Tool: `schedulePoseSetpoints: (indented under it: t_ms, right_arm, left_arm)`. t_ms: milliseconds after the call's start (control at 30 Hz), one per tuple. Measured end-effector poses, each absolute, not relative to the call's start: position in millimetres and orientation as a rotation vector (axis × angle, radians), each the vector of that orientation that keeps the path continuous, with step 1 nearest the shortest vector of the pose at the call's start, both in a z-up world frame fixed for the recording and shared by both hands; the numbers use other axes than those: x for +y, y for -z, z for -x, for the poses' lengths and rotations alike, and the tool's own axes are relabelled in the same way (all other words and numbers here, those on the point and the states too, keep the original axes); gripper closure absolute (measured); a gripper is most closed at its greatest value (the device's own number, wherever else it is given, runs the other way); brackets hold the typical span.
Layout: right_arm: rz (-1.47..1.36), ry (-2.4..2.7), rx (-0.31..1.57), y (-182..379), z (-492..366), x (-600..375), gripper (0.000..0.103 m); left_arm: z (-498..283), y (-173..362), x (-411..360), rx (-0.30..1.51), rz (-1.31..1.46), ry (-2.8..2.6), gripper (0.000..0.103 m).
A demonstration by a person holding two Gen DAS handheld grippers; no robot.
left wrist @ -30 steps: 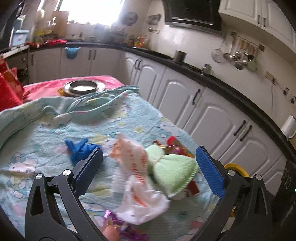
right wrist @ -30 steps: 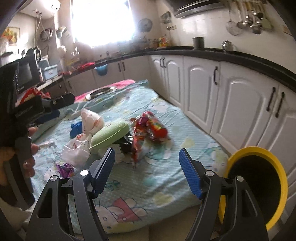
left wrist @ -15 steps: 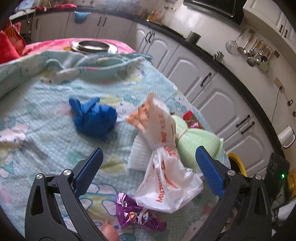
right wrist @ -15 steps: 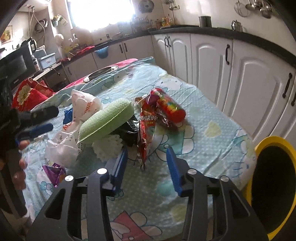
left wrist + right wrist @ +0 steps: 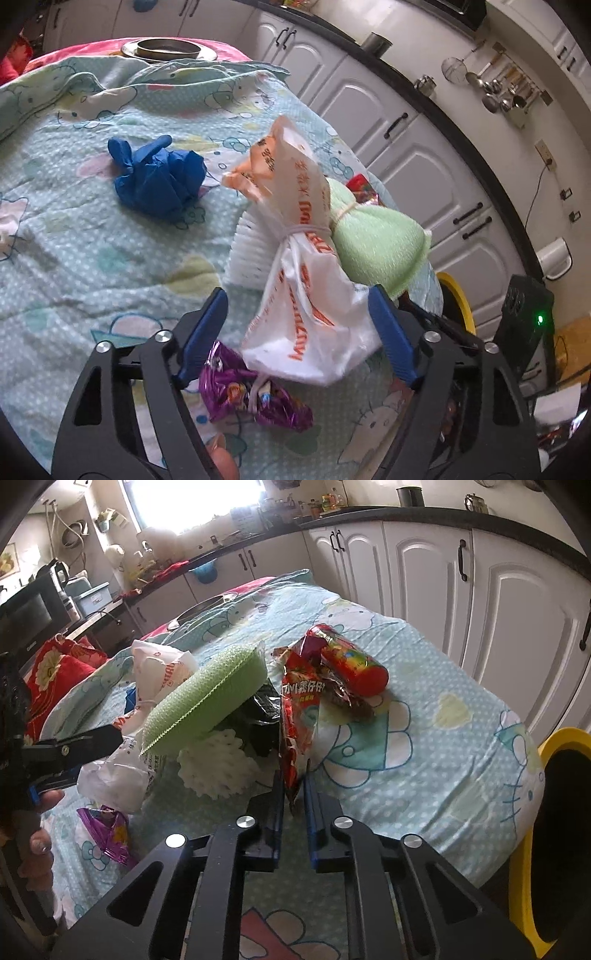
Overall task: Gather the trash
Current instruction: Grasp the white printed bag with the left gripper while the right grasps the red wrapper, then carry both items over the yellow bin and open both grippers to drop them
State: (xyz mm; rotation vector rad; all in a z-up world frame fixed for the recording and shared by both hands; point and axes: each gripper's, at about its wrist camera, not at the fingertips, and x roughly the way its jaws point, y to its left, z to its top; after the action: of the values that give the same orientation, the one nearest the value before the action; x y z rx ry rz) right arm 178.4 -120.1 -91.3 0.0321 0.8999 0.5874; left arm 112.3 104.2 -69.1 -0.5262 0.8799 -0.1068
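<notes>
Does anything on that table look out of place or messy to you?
Yes. Rubbish lies scattered on the cartoon-print cloth: a tied white plastic bag, a crumpled blue glove, a purple wrapper and a red snack packet. A green sponge leans tilted on the pile.

We find a tied plastic bag (image 5: pixel 310 306) on the bedsheet (image 5: pixel 92 240), sponge (image 5: pixel 373 243) right of it, crumpled glove (image 5: pixel 159 181) left, foil wrapper (image 5: pixel 255 398) in front.
</notes>
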Motion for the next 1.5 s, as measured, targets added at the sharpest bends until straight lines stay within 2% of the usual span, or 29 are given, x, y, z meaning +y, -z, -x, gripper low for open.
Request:
schedulePoseSetpoints:
  t_ms: [67, 133, 267, 300, 333, 933, 1500]
  right_arm:
    - [-0.035, -0.587, 0.897, 91.3, -177.8, -120.2, 0.095]
    - [-0.041, -0.585, 0.896, 91.2, -177.1, -120.9, 0.096]
    - [-0.055, -0.579, 0.890, 89.0, -177.0, -125.9, 0.098]
    - [-0.056, -0.578, 0.885, 87.7, -176.2, -127.2, 0.099]
    - [-0.055, -0.577, 0.880, 86.3, -175.4, -128.4, 0.099]
    - [-0.061, -0.565, 0.788, 48.3, -157.2, -151.5, 0.100]
    - [-0.035, -0.522, 0.663, 1.6, -129.5, -196.0, 0.100]
  left_arm:
    - [-109.2, 68.1, 101.7, 0.880, 0.518, 0.113, 0.047]
    - [-108.3, 68.4, 99.8, 0.885, 0.515, 0.127, 0.060]
    - [-107.7, 66.3, 97.0, 0.886, 0.500, 0.137, 0.075]
    - [-107.6, 65.5, 96.4, 0.884, 0.491, 0.134, 0.086]
    - [-107.5, 64.8, 95.0, 0.883, 0.480, 0.130, 0.103]
    - [-90.9, 10.5, 104.3, 0.697, 0.388, 0.084, 0.103]
    - [-103.5, -18.8, 50.0, 0.619, 0.296, 0.174, 0.103]
